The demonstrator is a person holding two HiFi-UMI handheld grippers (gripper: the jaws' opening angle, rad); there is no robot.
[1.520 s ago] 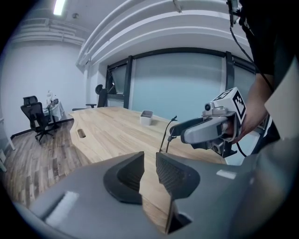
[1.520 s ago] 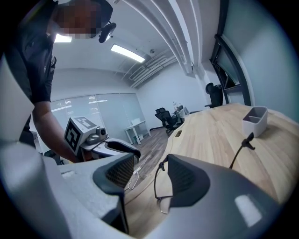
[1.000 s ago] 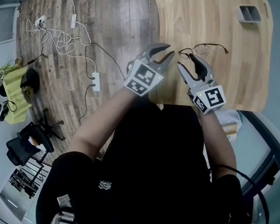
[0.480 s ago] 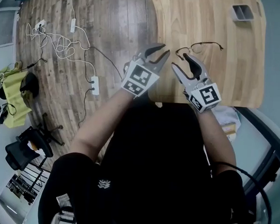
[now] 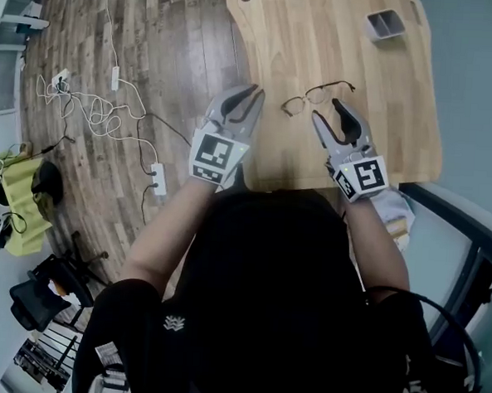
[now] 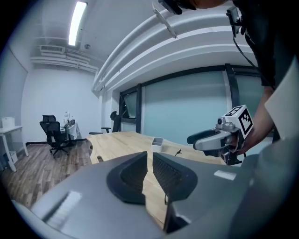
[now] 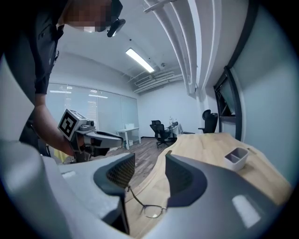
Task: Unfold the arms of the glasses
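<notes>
The thin-framed glasses (image 5: 319,95) lie on the light wooden table (image 5: 281,36), not held by anything. My left gripper (image 5: 245,96) hovers over the table's left edge, left of the glasses. Its jaws are closing to a narrow slit with nothing in it (image 6: 149,156). My right gripper (image 5: 328,112) hangs just short of the glasses with its jaws wide, closing slightly. In the right gripper view (image 7: 150,158) the glasses (image 7: 152,211) show on the table below the gap, untouched, one arm running behind the left jaw. Each gripper sees the other: right (image 6: 210,140), left (image 7: 100,137).
A small grey two-compartment tray (image 5: 385,24) stands at the far end of the table, also seen as the tray (image 6: 157,142) (image 7: 236,156). White cables and power strips (image 5: 102,108) lie on the wood floor at the left. The table's near edge (image 5: 313,183) is right under my wrists.
Both grippers have lifted away from the glasses and drawn apart, the left one shifting left. The left jaws have narrowed. The glasses stay on the table.
</notes>
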